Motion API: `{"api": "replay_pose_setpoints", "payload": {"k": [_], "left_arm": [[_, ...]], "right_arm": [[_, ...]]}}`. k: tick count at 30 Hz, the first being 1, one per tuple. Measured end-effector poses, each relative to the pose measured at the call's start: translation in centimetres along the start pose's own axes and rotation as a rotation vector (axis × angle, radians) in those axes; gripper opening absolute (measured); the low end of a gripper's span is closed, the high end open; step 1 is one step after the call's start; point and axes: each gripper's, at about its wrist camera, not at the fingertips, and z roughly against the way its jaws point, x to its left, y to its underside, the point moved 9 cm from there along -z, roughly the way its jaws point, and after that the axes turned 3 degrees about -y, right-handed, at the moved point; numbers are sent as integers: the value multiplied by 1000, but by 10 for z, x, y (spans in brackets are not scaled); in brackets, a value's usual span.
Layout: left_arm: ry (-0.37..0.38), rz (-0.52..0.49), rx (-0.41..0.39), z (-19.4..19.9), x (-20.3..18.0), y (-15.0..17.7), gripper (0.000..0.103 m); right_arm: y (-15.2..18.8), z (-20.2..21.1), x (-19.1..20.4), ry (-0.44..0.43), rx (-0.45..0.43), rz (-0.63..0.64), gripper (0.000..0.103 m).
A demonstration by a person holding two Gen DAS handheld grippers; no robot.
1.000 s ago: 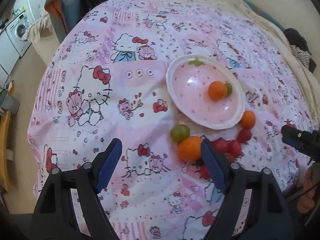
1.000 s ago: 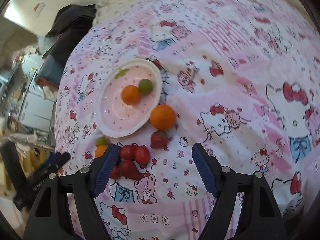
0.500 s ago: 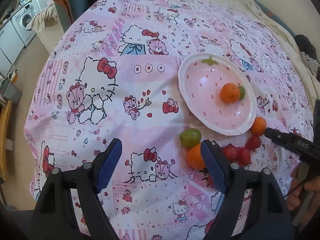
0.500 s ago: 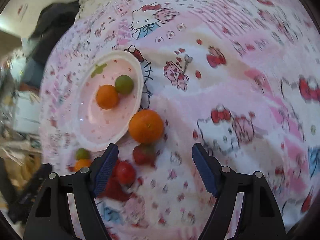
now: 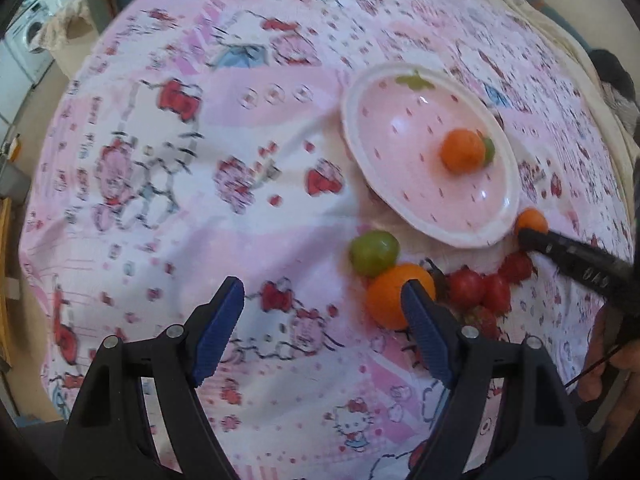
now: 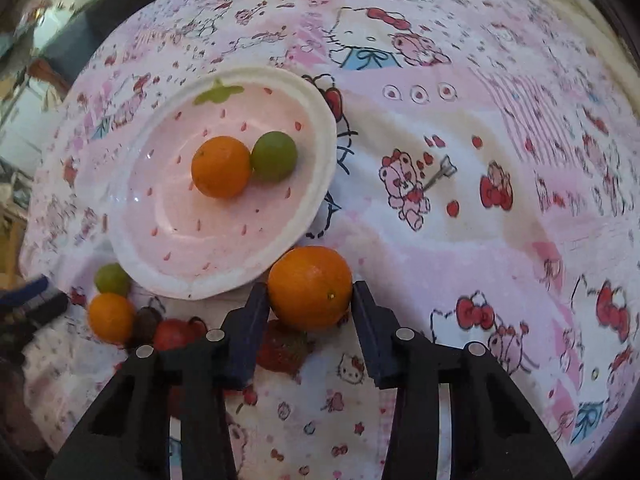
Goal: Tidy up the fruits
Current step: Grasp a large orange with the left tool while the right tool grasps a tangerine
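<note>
Right wrist view: right gripper (image 6: 311, 300), jaws just closing, clamps a glossy orange (image 6: 310, 286).
Strawberry-print plate (image 6: 316, 120) at eleven o'clock; left gripper (image 5: 322, 306) jaws apart.

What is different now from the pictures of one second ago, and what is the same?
The right gripper came down to the orange beside the plate; its jaws have just been closing and now press on both sides of it. The left gripper came closer to the fruit pile, jaws open and empty as before. The plate holds the same small orange and green fruit.
</note>
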Motion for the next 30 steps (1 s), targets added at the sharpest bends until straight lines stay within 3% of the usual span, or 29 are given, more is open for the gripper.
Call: {"api": "replay_pose_setpoints", "payload": {"k": [7,10,13,23,30], "left_arm": [[78,-44,28,-8,-35,7,78],[96,-39,61,-20,-45,7,65],[102,-31,92,-29,-48,9,40],[124,-36,42,-3,-37,13,39],[82,-25,3,12,-22,14,39]], "right_arm": [[-10,48,8,-70,-111,-53,43],[-9,59,10,-89,-126,-65,43],[-11,61,11,-73,-127,-57,43],[-5,72,19,-76,-125,-68,43],[1,76,30,-64,-124,-45,43]]}}
